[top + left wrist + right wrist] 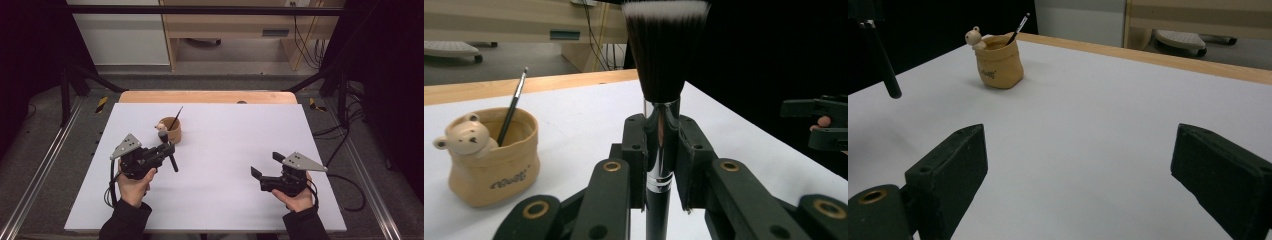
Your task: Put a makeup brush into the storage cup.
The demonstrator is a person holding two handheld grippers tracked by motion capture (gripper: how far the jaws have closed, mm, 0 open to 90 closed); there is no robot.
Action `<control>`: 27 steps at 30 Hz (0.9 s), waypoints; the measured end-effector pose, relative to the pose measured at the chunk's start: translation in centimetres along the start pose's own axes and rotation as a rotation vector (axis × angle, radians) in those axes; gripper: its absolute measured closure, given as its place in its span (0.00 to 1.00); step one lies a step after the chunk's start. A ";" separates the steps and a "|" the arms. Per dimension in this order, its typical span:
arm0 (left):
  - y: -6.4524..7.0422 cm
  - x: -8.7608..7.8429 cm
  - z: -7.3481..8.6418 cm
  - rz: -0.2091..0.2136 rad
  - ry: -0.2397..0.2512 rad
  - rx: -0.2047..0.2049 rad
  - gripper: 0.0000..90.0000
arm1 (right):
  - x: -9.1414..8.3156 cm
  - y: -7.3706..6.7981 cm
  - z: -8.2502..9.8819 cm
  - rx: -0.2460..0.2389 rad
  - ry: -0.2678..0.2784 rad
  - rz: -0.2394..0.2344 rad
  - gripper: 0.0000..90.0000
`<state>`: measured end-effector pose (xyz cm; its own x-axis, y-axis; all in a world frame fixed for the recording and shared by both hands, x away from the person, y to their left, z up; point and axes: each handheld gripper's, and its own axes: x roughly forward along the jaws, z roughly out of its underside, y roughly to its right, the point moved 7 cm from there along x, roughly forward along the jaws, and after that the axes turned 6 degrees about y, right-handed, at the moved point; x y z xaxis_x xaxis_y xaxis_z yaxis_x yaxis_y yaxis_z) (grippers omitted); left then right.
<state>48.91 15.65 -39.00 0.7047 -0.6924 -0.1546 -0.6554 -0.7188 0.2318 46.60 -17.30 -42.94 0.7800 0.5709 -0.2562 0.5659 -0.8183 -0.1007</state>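
Observation:
My left gripper [167, 150] [662, 145] is shut on a large makeup brush [663, 60], clamped at its shiny metal collar, with the dark bristles pointing away and the black handle [173, 162] hanging down over the table. Just beyond it stands a tan pot [171, 129] [494, 160] [998, 65] with a little bear figure on its rim. A thin dark brush [176, 116] [513, 107] [1018, 24] leans inside the pot. My right gripper [266, 165] [1078, 150] hovers over the right part of the white table top, open, with nothing between its jaws.
The white table top [225, 125] has a wooden strip [207, 96] along its far edge. Black frame bars [75, 80] and floor rails stand at both sides. A wooden cabinet [225, 30] and cables sit behind the table.

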 end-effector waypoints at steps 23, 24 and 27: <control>-1.7 -0.7 -2.3 -0.050 -0.016 0.060 0.85 | -2.1 2.8 1.5 0.004 -0.012 0.082 0.06; -1.8 -0.7 -2.4 -0.052 -0.014 0.057 0.85 | -2.1 2.8 1.5 0.005 -0.011 0.084 0.06; -2.0 -0.5 -2.7 -0.056 -0.019 0.063 0.85 | -2.1 2.9 1.5 0.002 -0.009 0.088 0.06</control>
<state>50.56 17.61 -36.77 0.7361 -0.6514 -0.1837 -0.6311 -0.7587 0.1613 46.17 -20.97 -44.10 0.8243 0.4958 -0.2732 0.4944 -0.8656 -0.0790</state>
